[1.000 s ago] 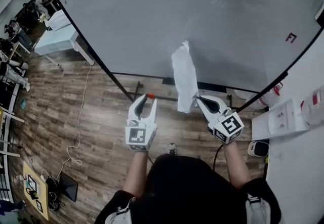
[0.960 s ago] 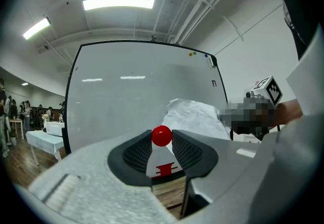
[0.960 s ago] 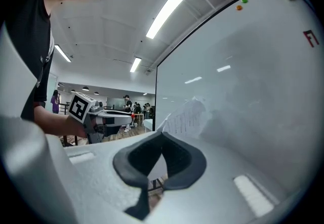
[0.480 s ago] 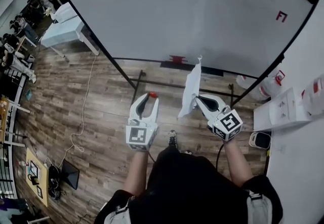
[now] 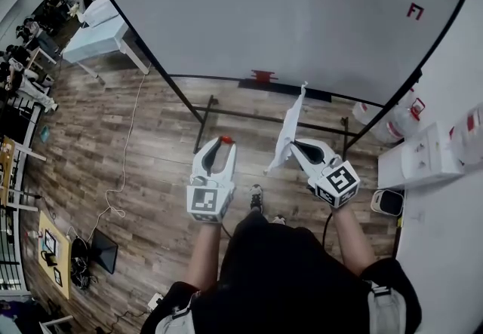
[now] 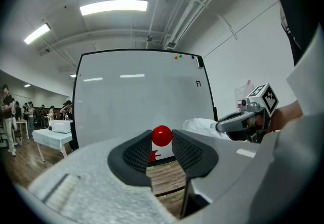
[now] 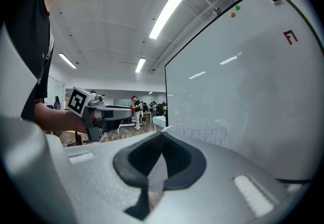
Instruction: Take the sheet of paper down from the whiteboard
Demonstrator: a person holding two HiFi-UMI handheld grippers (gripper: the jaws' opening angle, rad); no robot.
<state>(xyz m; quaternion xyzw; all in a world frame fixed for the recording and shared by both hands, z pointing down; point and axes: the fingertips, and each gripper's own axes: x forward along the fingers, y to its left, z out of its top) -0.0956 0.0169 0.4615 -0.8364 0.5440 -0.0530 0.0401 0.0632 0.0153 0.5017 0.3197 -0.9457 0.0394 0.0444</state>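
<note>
The sheet of paper [image 5: 289, 127] is already off the whiteboard [image 5: 287, 16] and hangs in front of its lower edge. The right gripper [image 5: 295, 146] is closed on one edge of it, probably so it comes away untorn. Below the whiteboard's bottom edge, the left gripper [image 5: 219, 145] pinches a small red magnet [image 6: 161, 135] at its tips, apparently the one that pinned the sheet. A red mark like an "F" [image 7: 289, 37] sits near the whiteboard's upper right corner.

Whiteboard [image 5: 287, 16]: smooth, glossy. Sheet of paper [image 5: 290, 129]: thin, matt, creased. Floor [image 5: 151, 159]: wood-grain planks. Left gripper [image 5: 217, 145]: matt grey plastic, black mesh-textured pads [image 6: 135, 154]. Red ball [image 6: 162, 135]: smooth, glossy.
</note>
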